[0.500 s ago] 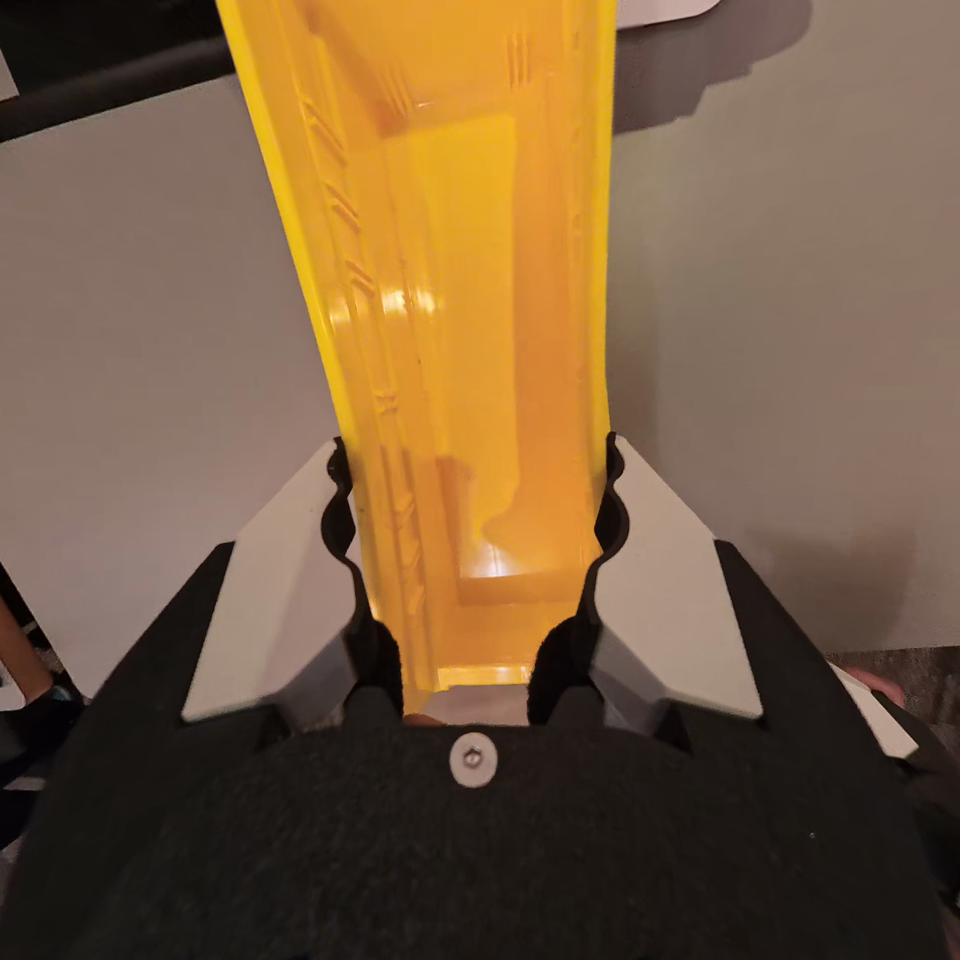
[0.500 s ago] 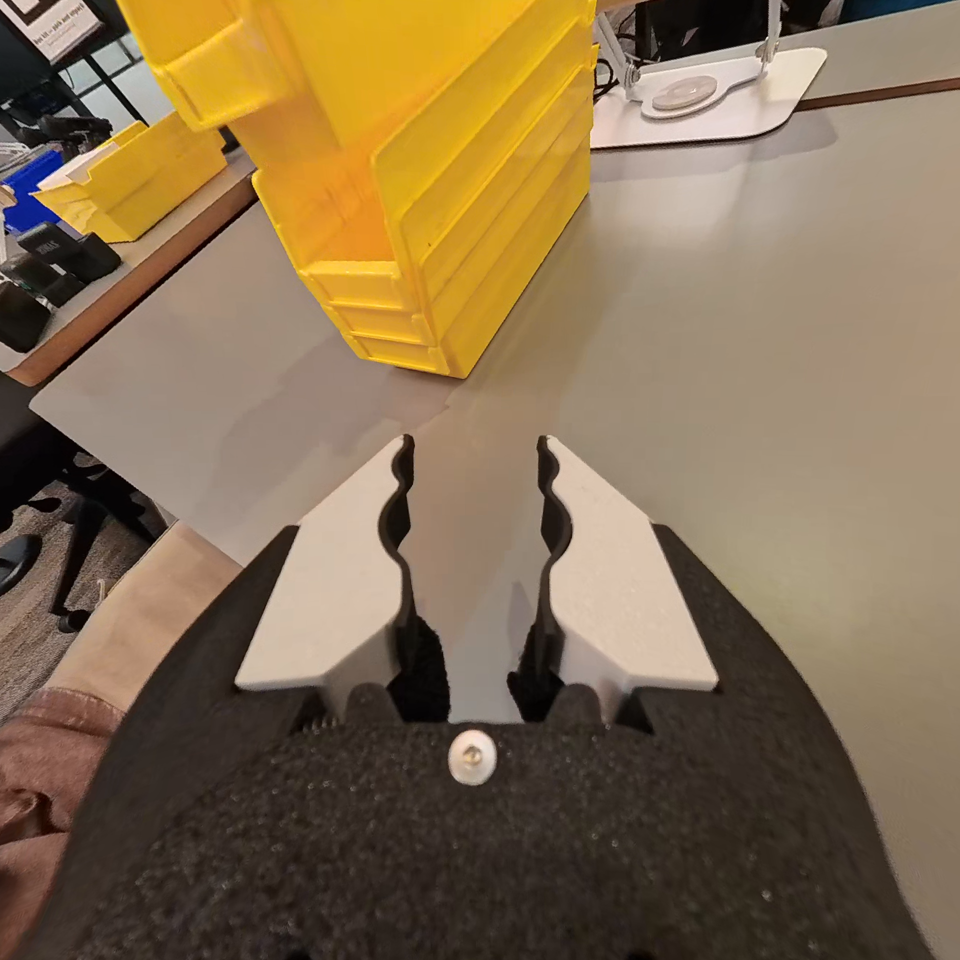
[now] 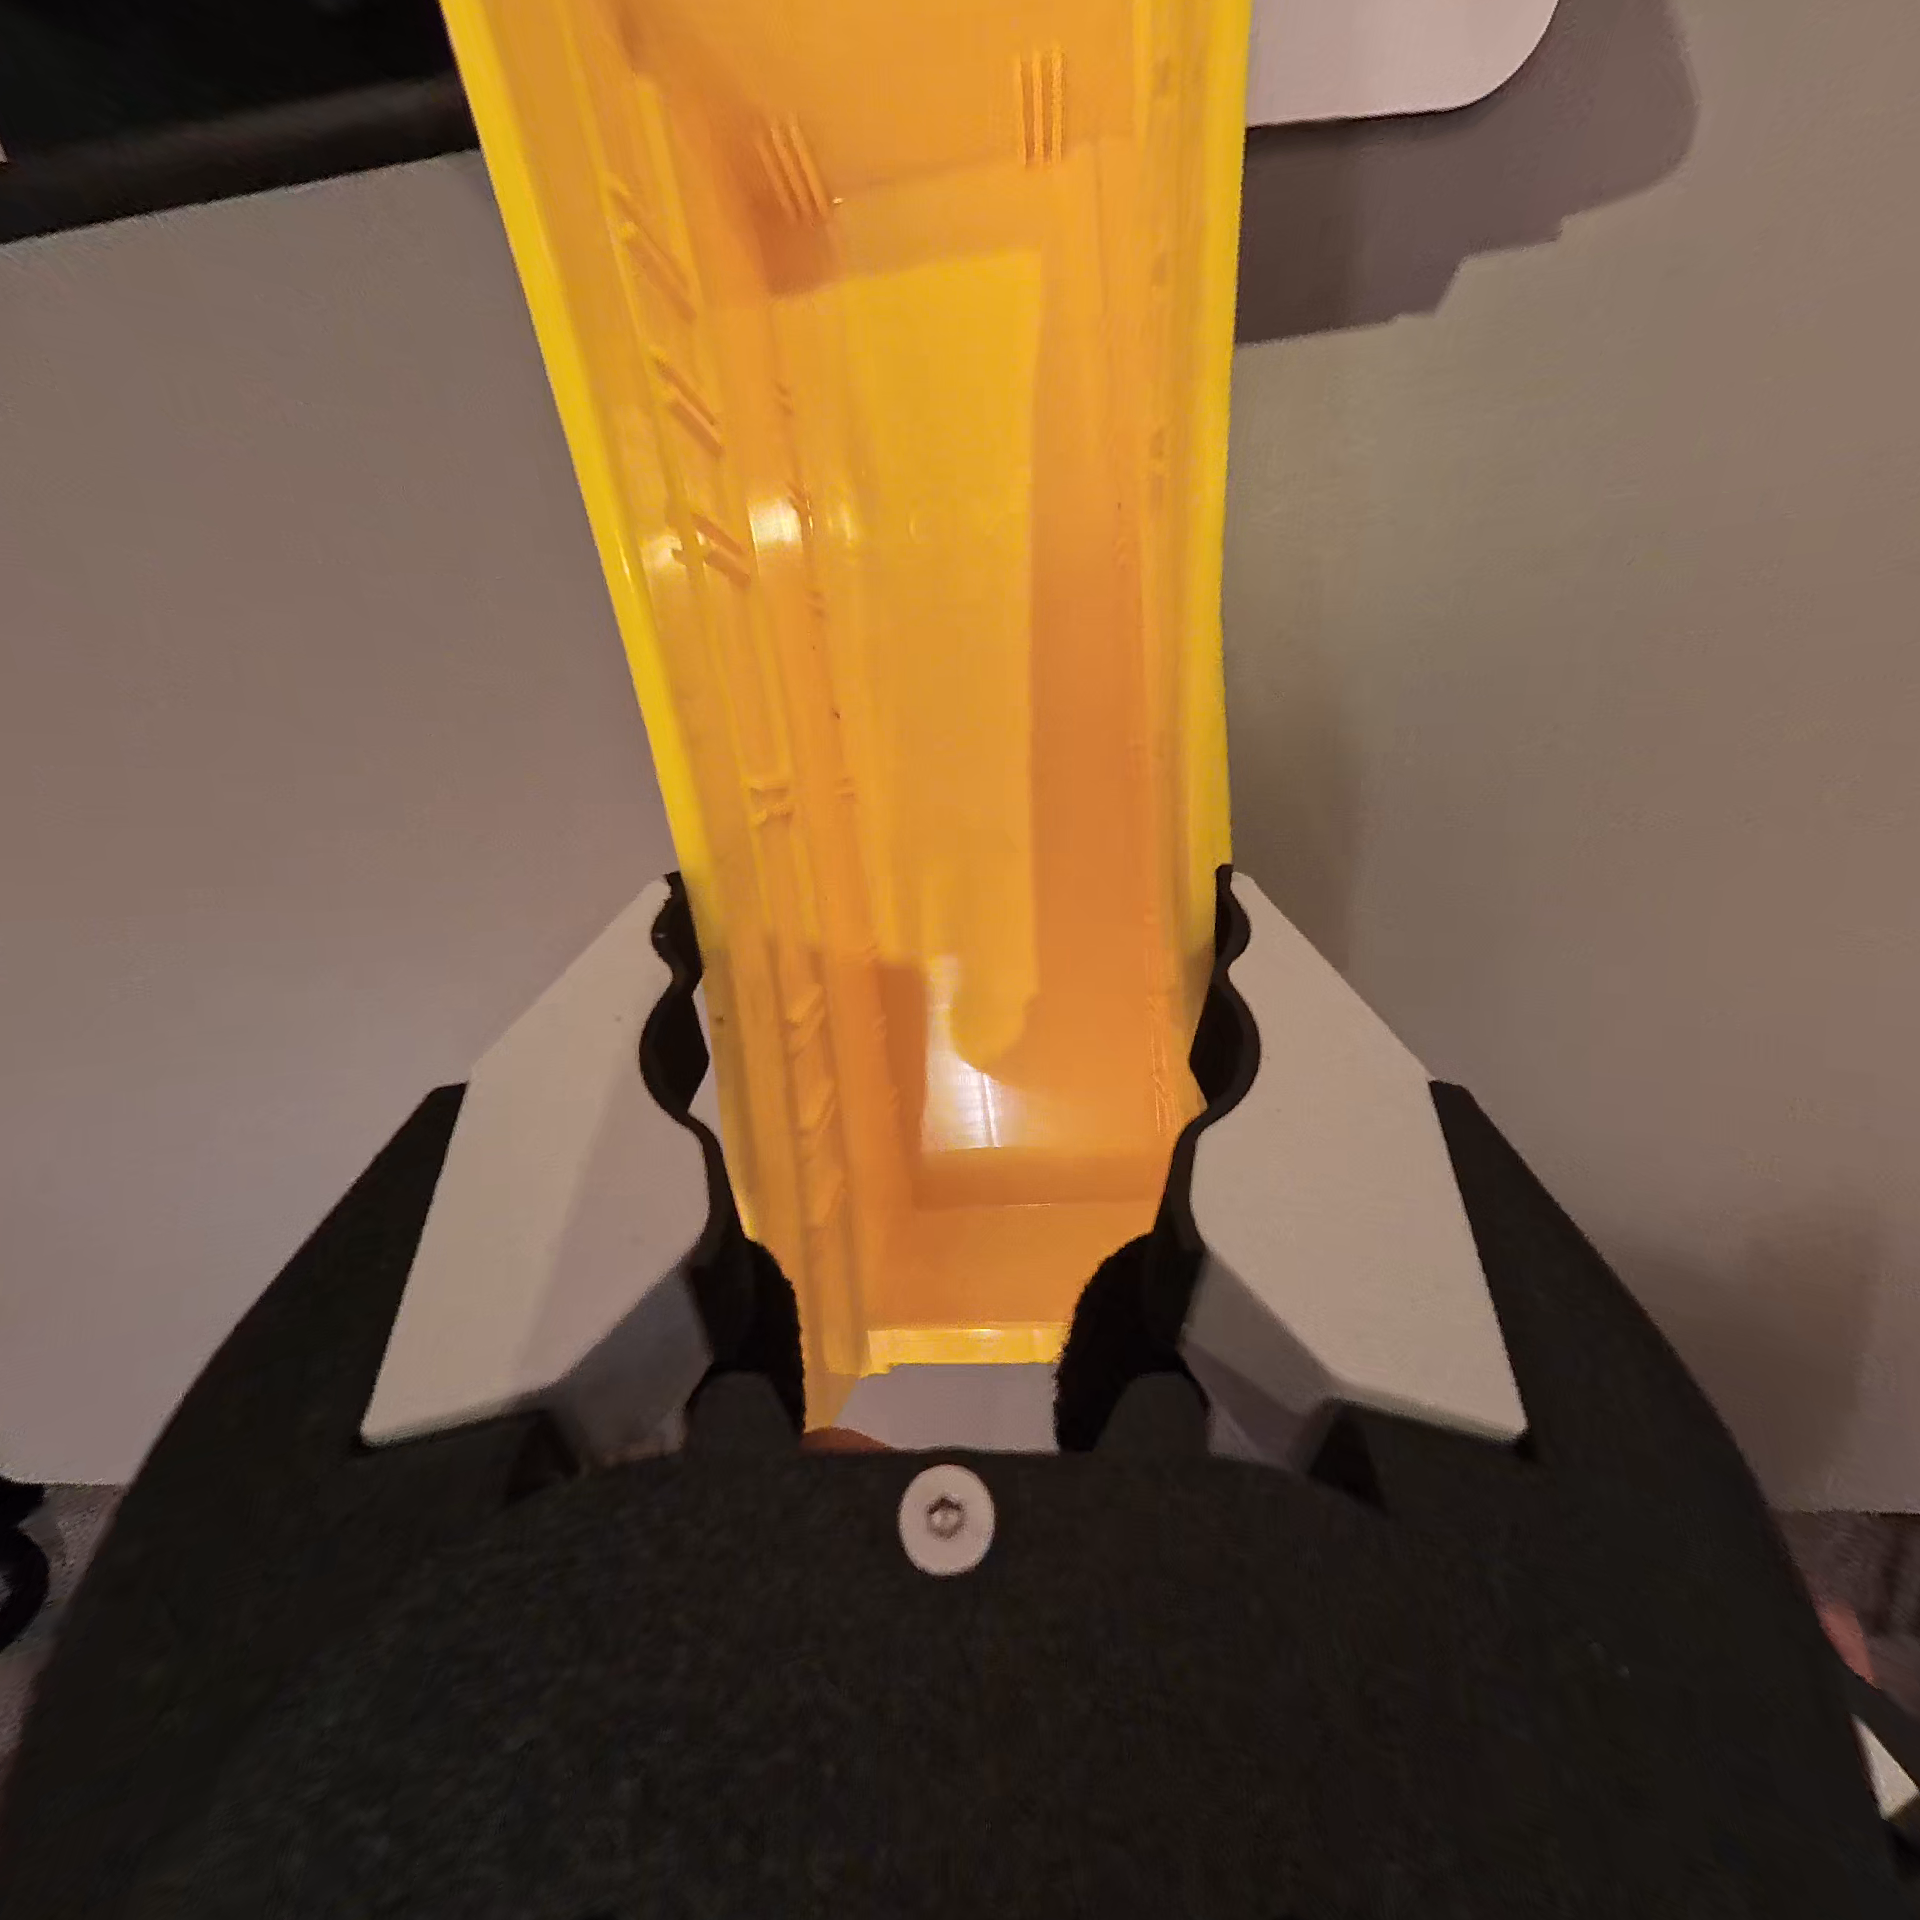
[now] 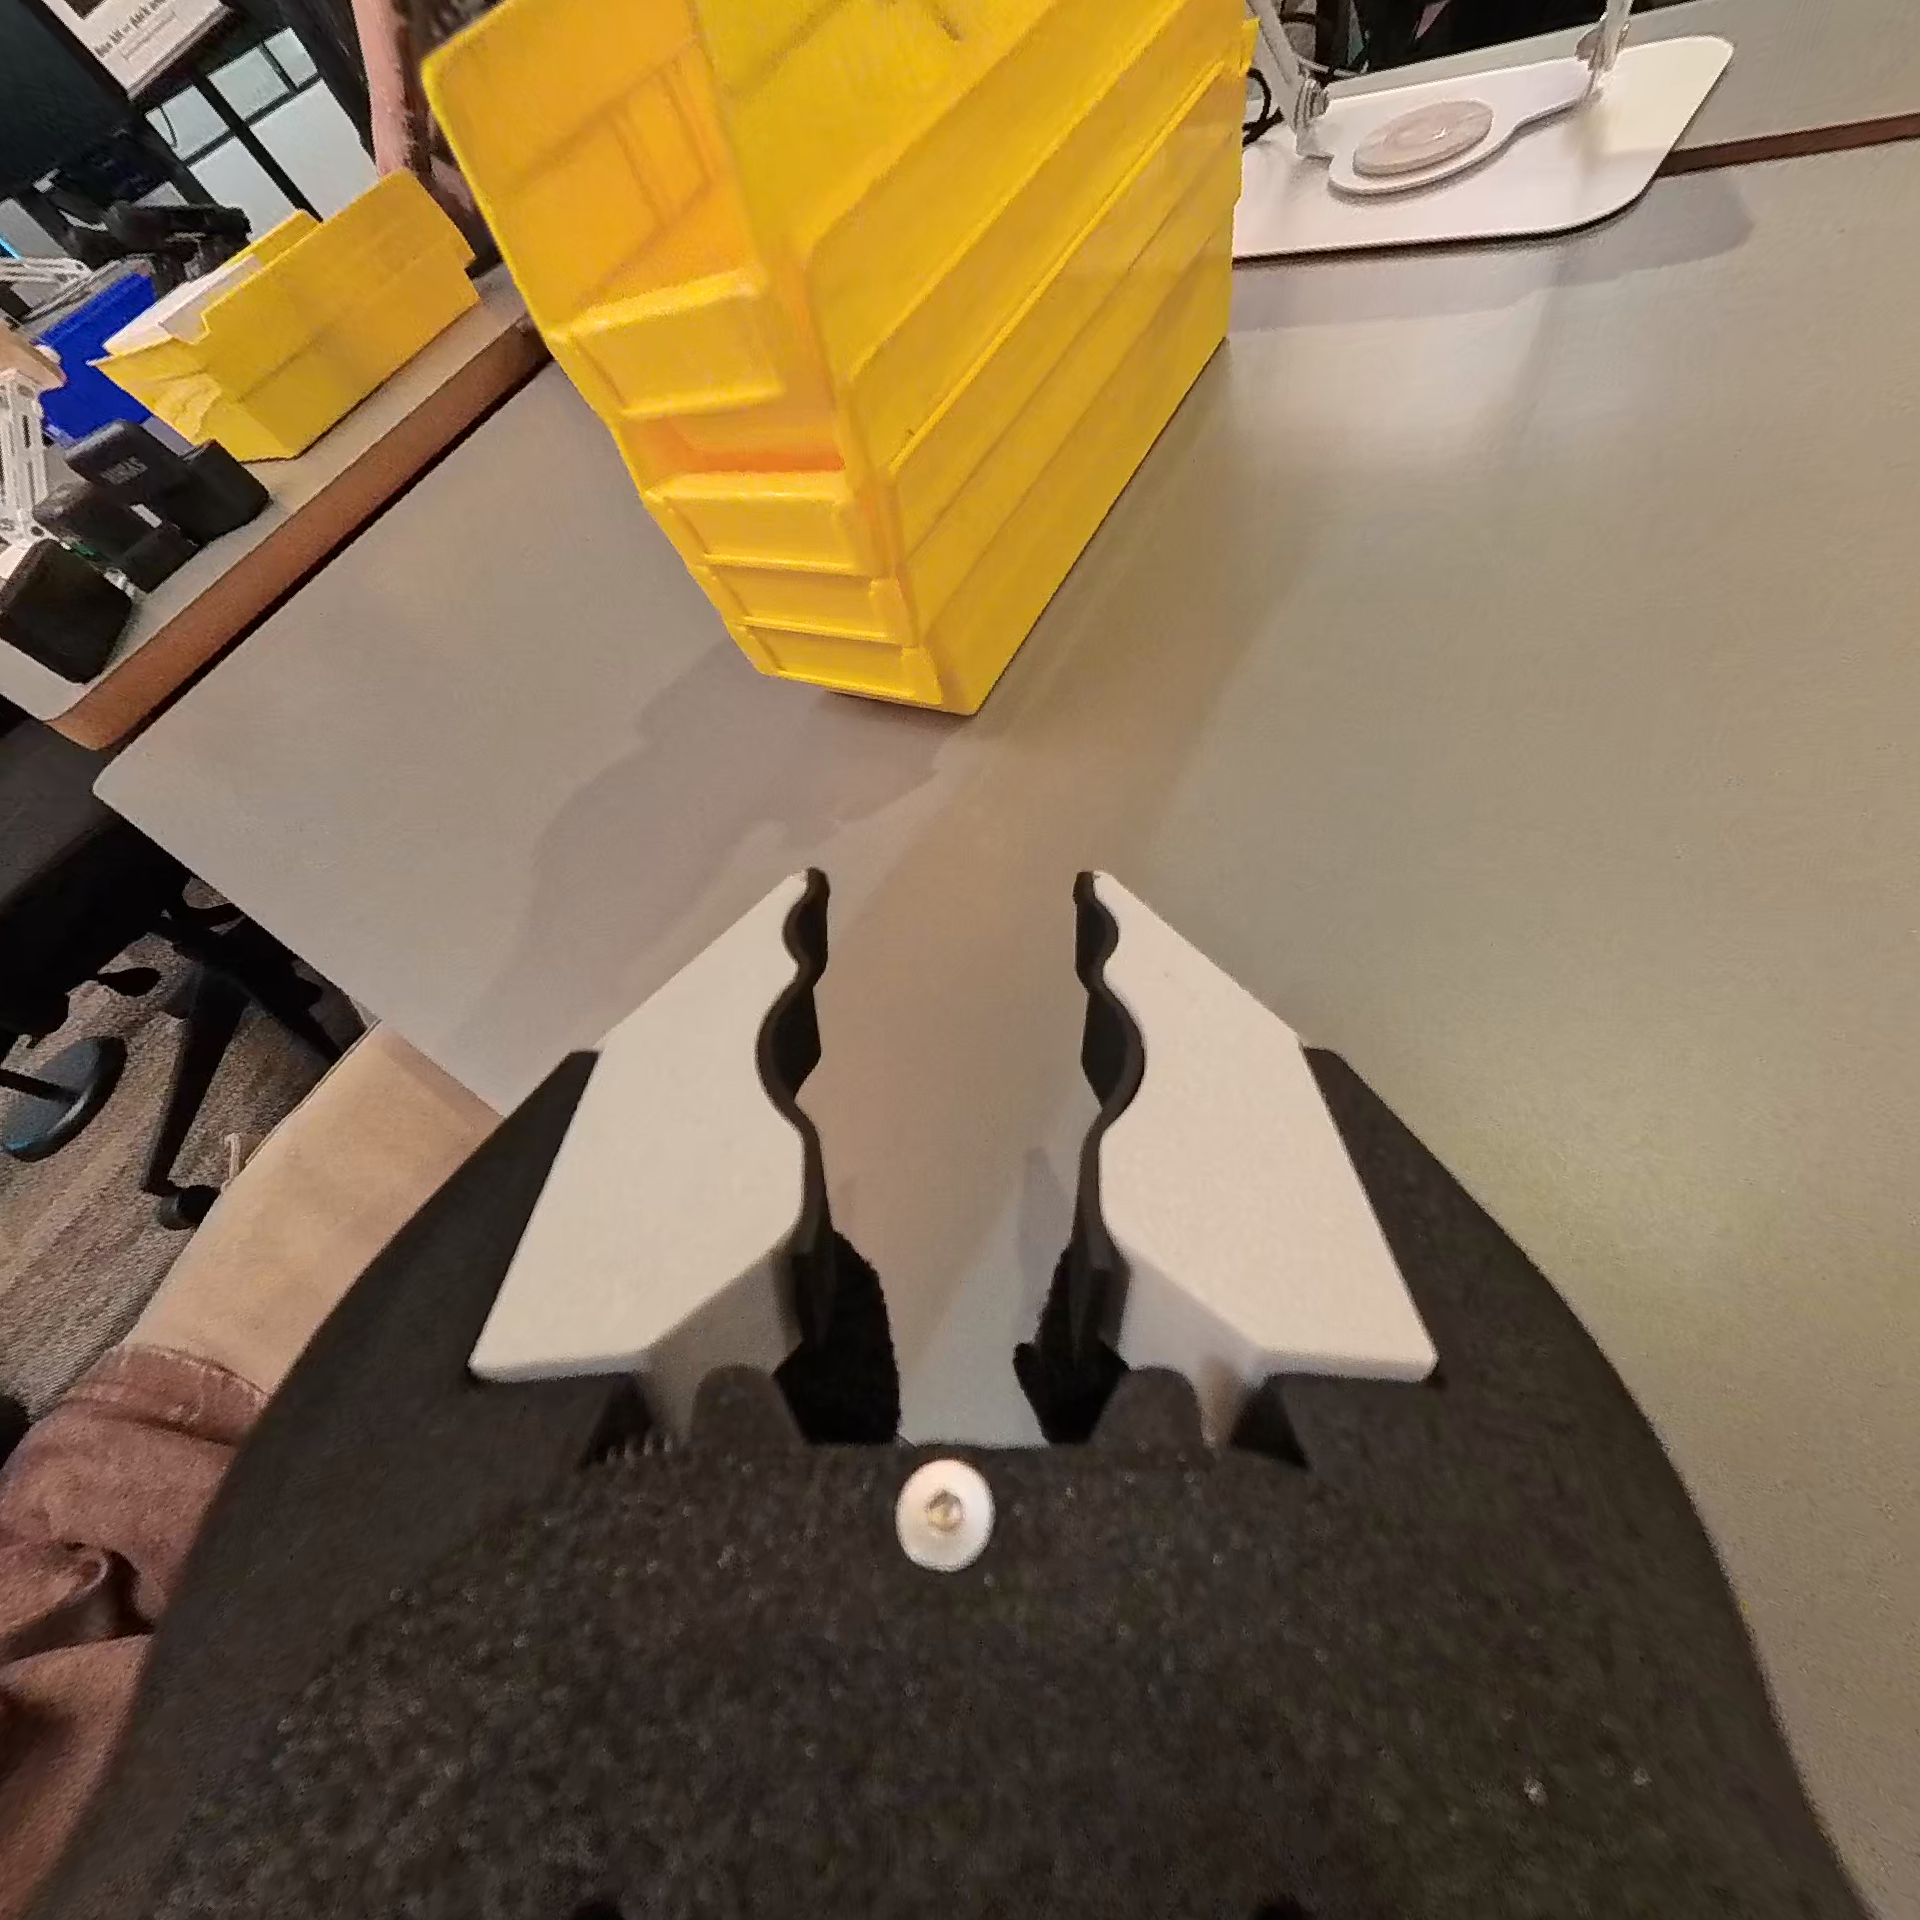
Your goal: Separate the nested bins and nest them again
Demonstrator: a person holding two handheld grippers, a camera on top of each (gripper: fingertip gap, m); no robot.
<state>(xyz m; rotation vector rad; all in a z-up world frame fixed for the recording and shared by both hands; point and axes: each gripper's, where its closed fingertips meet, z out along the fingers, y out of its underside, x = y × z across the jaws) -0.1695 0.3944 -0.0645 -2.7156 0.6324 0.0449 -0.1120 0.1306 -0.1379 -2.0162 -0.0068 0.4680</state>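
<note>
My left gripper (image 3: 951, 883) is shut across the width of a yellow bin (image 3: 935, 623), with one finger on each side wall, and the view looks down into it. In the right wrist view this top bin (image 4: 623, 187) sits tilted on a stack of several nested yellow bins (image 4: 1039, 416) on the grey table (image 4: 1507, 727). The left gripper itself is out of that view. My right gripper (image 4: 951, 883) is open and empty, low over the table, a short way in front of the stack.
Another yellow bin (image 4: 301, 322), a blue box (image 4: 94, 343) and black devices (image 4: 135, 499) lie on a neighbouring table at the left. A white flat stand (image 4: 1475, 145) sits behind the stack. The table's left edge is near, with a chair base (image 4: 62, 1101) below.
The top bin has come down and towards the stack, from raised at the upper left to resting tilted on it. The right gripper has stayed open and shifted only slightly.
</note>
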